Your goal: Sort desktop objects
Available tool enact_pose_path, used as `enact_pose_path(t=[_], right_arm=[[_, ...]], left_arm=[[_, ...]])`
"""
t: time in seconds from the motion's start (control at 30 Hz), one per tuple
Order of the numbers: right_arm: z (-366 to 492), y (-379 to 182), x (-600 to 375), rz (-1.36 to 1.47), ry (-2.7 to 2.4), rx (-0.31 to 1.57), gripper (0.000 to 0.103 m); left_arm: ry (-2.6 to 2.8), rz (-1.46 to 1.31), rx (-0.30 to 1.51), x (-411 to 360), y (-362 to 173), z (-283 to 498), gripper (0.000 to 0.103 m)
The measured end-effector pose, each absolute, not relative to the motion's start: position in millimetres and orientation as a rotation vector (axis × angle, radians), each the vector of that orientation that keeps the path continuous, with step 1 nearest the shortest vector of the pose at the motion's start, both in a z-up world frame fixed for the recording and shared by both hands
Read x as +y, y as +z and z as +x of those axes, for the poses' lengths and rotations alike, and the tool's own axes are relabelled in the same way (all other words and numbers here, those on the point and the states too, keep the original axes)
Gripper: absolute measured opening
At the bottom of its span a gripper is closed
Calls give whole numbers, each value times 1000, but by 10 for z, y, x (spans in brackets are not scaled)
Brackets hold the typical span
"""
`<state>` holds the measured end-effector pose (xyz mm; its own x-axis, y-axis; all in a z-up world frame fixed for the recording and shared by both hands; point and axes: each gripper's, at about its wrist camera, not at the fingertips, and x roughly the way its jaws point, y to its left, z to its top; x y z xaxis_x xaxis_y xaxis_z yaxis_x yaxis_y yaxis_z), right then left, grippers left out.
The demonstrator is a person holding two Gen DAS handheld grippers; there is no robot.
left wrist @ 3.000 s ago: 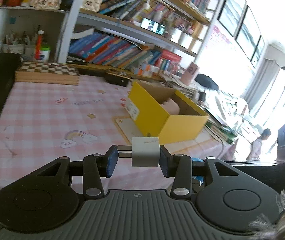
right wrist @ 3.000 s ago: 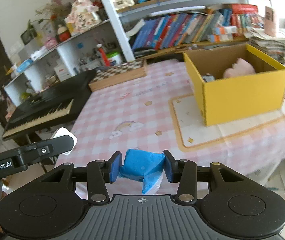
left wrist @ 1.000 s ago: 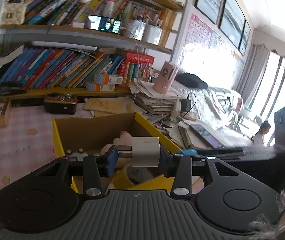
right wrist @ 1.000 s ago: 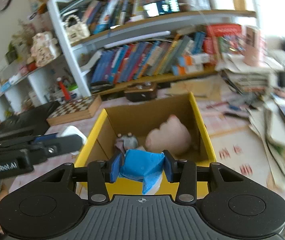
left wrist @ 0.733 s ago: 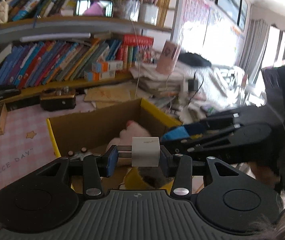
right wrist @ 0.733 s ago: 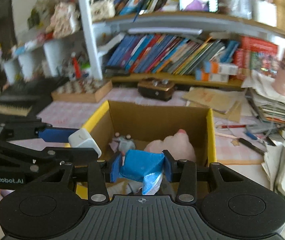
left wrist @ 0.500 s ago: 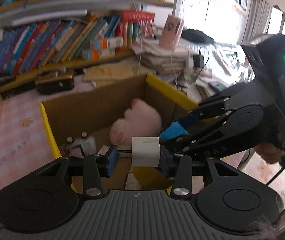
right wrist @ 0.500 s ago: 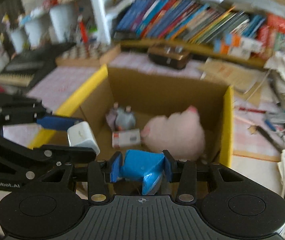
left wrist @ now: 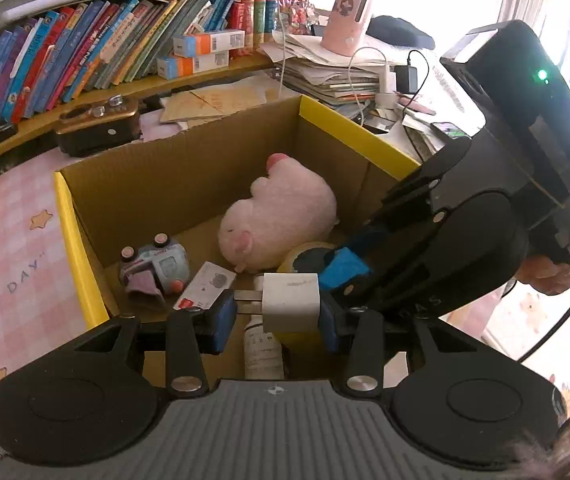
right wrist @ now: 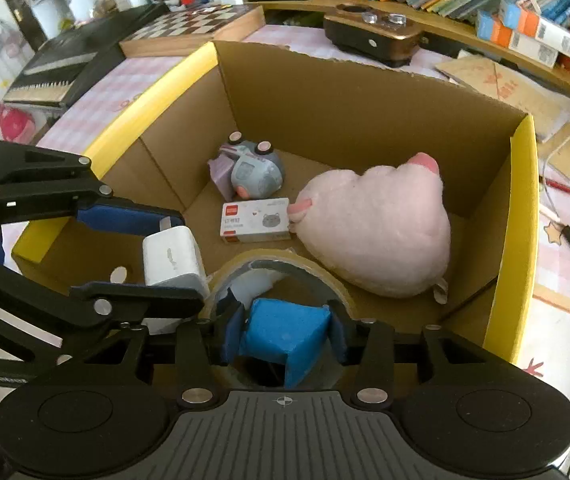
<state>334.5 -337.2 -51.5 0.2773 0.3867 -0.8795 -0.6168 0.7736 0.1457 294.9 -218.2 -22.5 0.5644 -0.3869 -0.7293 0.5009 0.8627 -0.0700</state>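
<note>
1. The left gripper [left wrist: 273, 316] clamps a white charger [left wrist: 291, 302] over the near-left part of the yellow box [right wrist: 157, 84]; releasing it comes next.
2. The right gripper [right wrist: 285, 338], jaws easing apart around a blue packet [right wrist: 285, 334], hangs above the tape roll [right wrist: 281, 268]; the drop looks underway.
</note>
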Motion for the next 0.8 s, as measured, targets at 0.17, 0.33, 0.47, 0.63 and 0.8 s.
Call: enact_pose_path(t=[0.17,0.33,0.47,0.63,0.8], right_arm=[[3364,-517,-3373,-245,679,1101,45],[3310,-459,-3374,-253,647,1066,51],[3212,-310,-3422,-228,628,1016,60],[2944,-87,-3423,-194,627,917,85],[2584,81,-3374,-201,589,805,90]], left_arm=[[-504,159,824,-2211,-220,2955,42],[-445,198,779,-2222,-153,2860,57],[-407,118,720,-2027,-6,2741,85],[-355,49,610,-1855,241,2498,90],[-280,-4,512,-1660,413,2099,101]])
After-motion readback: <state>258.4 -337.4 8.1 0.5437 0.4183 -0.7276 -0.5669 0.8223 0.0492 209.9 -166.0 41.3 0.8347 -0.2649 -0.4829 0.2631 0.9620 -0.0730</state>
